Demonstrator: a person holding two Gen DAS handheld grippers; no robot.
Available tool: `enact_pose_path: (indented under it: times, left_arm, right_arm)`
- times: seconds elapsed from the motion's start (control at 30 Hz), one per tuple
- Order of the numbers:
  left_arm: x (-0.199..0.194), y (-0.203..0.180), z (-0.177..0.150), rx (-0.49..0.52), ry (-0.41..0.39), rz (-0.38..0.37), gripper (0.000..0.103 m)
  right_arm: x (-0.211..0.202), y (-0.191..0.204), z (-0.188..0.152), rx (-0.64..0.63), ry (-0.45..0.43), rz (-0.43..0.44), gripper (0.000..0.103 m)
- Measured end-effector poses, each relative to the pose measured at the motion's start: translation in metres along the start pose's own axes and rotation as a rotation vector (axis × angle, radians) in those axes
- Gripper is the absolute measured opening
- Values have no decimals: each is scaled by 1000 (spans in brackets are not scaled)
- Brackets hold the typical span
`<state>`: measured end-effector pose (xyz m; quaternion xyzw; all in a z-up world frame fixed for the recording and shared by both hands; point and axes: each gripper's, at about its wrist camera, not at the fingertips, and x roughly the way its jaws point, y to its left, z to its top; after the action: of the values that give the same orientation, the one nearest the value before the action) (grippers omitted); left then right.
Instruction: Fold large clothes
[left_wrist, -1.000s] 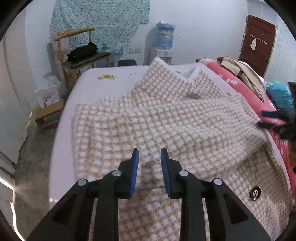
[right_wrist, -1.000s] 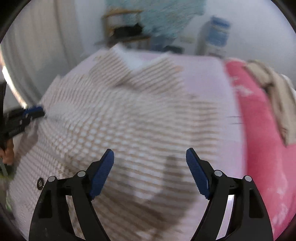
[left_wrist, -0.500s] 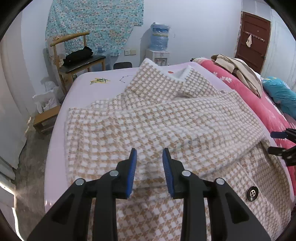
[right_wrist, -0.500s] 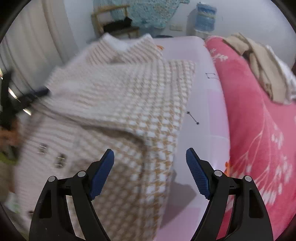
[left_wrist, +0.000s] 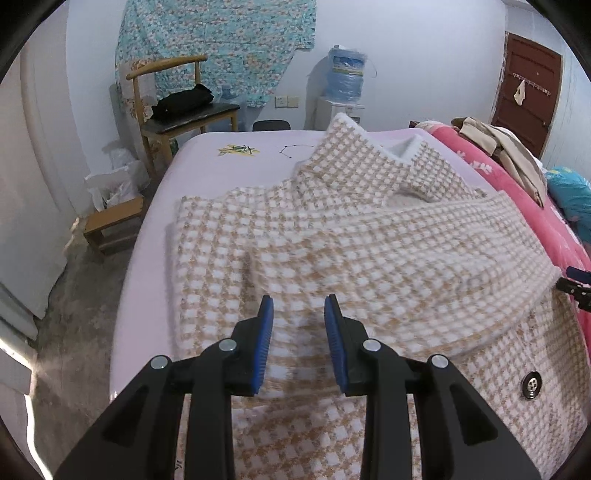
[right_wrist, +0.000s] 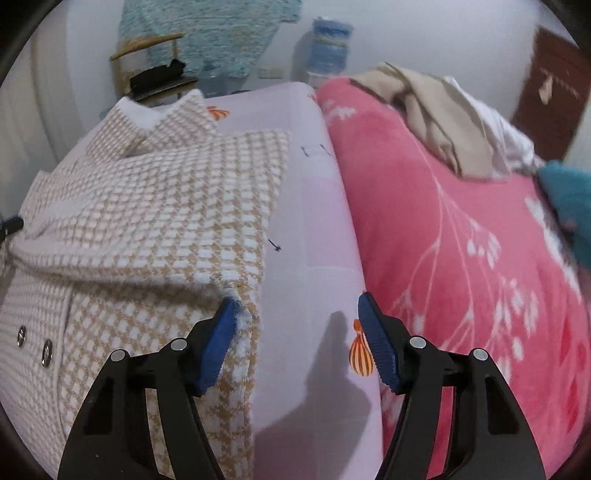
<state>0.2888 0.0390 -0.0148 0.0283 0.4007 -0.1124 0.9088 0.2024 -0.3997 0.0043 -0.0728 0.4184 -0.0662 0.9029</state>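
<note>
The left tongs (left_wrist: 298, 334) hang just over the coat (left_wrist: 332, 251) with a narrow gap between the blue pads; nothing is pinched in them, so they are open and empty. The right tongs (right_wrist: 295, 343) stand wider and have just been closing; the left pad touches the coat's side edge (right_wrist: 240, 317), the other pad is over bare sheet, so the cloth is not yet squeezed.

The coat (right_wrist: 147, 221) lies flat on the bed (left_wrist: 207, 155), on the pale purple sheet (right_wrist: 310, 229); its collar (left_wrist: 354, 158) points to the far end, one sleeve (left_wrist: 388, 254) is laid across the front, and a round button (left_wrist: 531, 385) shows near the lower right. Just beside the coat on the right is a pink blanket (right_wrist: 461, 258) with other clothes (right_wrist: 443, 118) piled on it; a chair (left_wrist: 177, 110) and a water jug (left_wrist: 347, 74) stand by the wall.

What could go wrong: the right tongs may shut on the sheet too, because the sheet lies between the pads; then lifting would drag the sheet up with the coat. They may also catch only the fluffy edge, and the thick, heavy coat could slip out. If one side lifts alone, the folded sleeve may slide off and the fold would come out crooked.
</note>
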Motion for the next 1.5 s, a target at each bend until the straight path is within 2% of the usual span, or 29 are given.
enact_pose_path:
  times: [0.1,0.23,0.27,0.33,0.37,0.47,0.53,0.63,0.73,0.8,0.93,1.0,1.03,1.07,1.13,1.23,1.3,1.37,1.5]
  left_arm:
    - [3,-1,-1,-1,1,2,28]
    - [6,5,-3,-25,9,-5,28]
    - [5,8,-2,-34,10,-11,28]
    - [-1,15,1,-55,2,-30,28]
    - [-4,18,2,-64,-5,-35,28]
    - [-10,32,12,-106,-11,-68,28]
    - [-6,39,17,-134,10,-101,28]
    - [14,45,27,-170,95,-163,31]
    - [33,50,34,-215,126,-142,31]
    - [45,55,38,-266,147,-162,31]
    - [54,54,43,-280,152,-176,31]
    - [56,52,45,-274,153,-166,30]
    - [57,51,46,-271,153,-165,29]
    - [57,51,46,-265,154,-163,29]
    - [57,52,47,-268,165,-162,29]
    - [51,55,47,-290,165,-174,29]
    - [48,56,46,-282,158,-172,36]
    - [51,59,45,-294,169,-170,37]
    - [55,62,45,-326,177,-183,37]
  right_arm:
    - [1,3,-5,-9,-5,-49,62]
    - [-1,1,-6,-6,6,-13,63]
    - [-5,1,-5,-16,7,2,67]
    - [-18,-1,-3,-39,12,60,70]
    - [-23,-2,-2,-45,7,82,75]
    - [-47,-11,12,-34,-39,212,79]
    - [-50,-17,27,-3,-64,262,80]
    - [-34,-24,53,42,-76,289,80]
    - [3,-28,82,111,-42,334,80]
    - [31,-27,97,150,-2,358,79]
    - [70,-17,114,164,58,355,70]
    - [86,-13,119,154,80,333,61]
    - [87,-13,120,152,71,327,59]
    - [87,-13,123,147,68,332,50]
    - [87,-14,124,170,82,369,41]
    - [79,-13,125,164,63,389,43]
    - [74,-8,124,136,58,407,51]
    - [72,-1,124,109,59,417,59]
    - [81,4,122,77,108,366,60]
